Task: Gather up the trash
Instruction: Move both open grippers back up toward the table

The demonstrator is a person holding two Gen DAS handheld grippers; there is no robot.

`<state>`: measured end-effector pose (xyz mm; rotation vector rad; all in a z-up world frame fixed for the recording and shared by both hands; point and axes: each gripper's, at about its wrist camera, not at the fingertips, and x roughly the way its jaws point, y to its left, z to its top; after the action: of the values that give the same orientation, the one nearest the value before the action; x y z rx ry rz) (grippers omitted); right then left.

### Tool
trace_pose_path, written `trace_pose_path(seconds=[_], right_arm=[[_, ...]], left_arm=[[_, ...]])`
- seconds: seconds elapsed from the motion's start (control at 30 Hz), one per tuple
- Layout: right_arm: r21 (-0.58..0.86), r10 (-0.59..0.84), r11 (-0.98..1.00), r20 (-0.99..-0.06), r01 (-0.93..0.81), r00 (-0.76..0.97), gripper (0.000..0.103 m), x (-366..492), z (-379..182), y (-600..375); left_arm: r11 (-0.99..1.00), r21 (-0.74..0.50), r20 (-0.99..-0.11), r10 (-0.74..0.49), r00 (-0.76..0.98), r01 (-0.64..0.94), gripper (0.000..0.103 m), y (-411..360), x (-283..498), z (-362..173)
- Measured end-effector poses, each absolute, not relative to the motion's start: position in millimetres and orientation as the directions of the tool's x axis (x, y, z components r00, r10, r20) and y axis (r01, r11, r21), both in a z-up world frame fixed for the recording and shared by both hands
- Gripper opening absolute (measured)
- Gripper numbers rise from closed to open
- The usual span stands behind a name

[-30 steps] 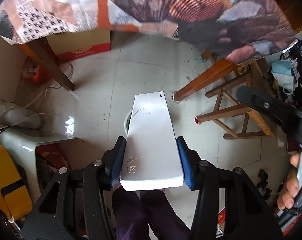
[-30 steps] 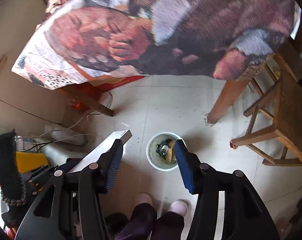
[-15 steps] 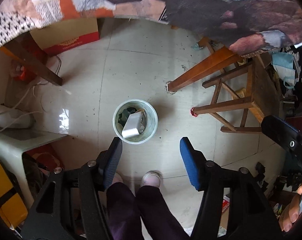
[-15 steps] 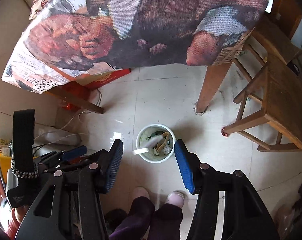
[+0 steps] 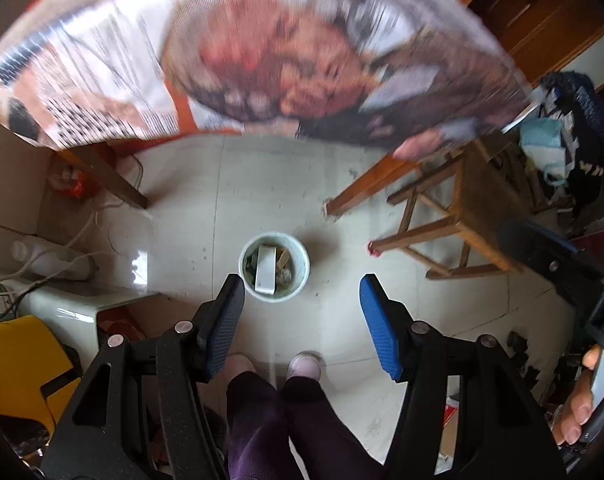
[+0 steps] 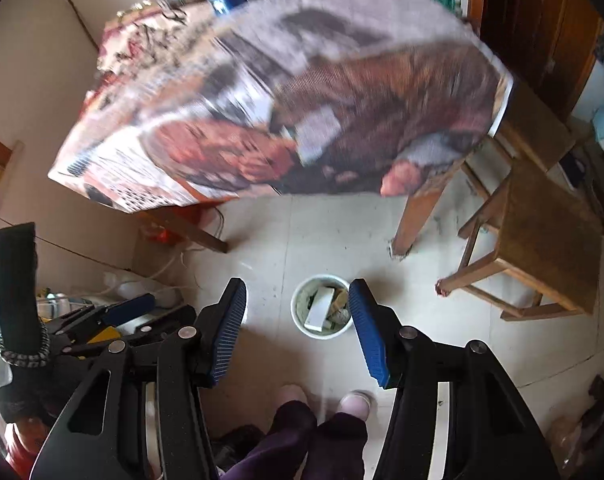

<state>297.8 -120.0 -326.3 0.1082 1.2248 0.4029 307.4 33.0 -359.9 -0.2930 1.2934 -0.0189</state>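
Trash, a white flat box (image 5: 265, 268), lies in the bin (image 5: 302, 248) on the floor; light, stiff, grip its long edges. Your left gripper (image 5: 302, 312) and right gripper (image 6: 298, 320) gape wide, empty.

My left gripper (image 5: 302, 286) had black arms, silver screws, blue ribbed pads (image 5: 376, 328); my trousers (image 5: 274, 420) were dark purple.
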Motion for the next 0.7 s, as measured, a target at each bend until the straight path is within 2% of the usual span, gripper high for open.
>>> trace_pose_path(seconds=[0.3,0.5,0.6,0.7], right_arm=[[0.264,0.364,0.924,-0.831,-0.277,0.421,0.050,264.2,-222.8,-111.6],[0.247,0.359,0.930,-0.767,-0.272,0.531,0.050,245.2,-163.0,-110.9],[0.241,0.350,0.936,-0.723,-0.257,0.596,0.053,234.3,-132.4,-111.1],[0.237,0.337,0.941,-0.673,-0.240,0.658,0.063,223.7,-109.6,-110.1]], left_arm=[[0.964,-0.240,-0.867,-0.160,0.472,-0.113,0.059,54.6,273.2,-228.1],[0.967,-0.245,-0.810,-0.163,0.563,-0.072,0.062,68.7,253.5,-165.2],[0.969,-0.241,-0.780,-0.163,0.604,-0.049,0.062,74.1,242.6,-137.1],[0.972,-0.231,-0.743,-0.157,0.651,-0.029,0.065,81.5,234.4,-109.6]])
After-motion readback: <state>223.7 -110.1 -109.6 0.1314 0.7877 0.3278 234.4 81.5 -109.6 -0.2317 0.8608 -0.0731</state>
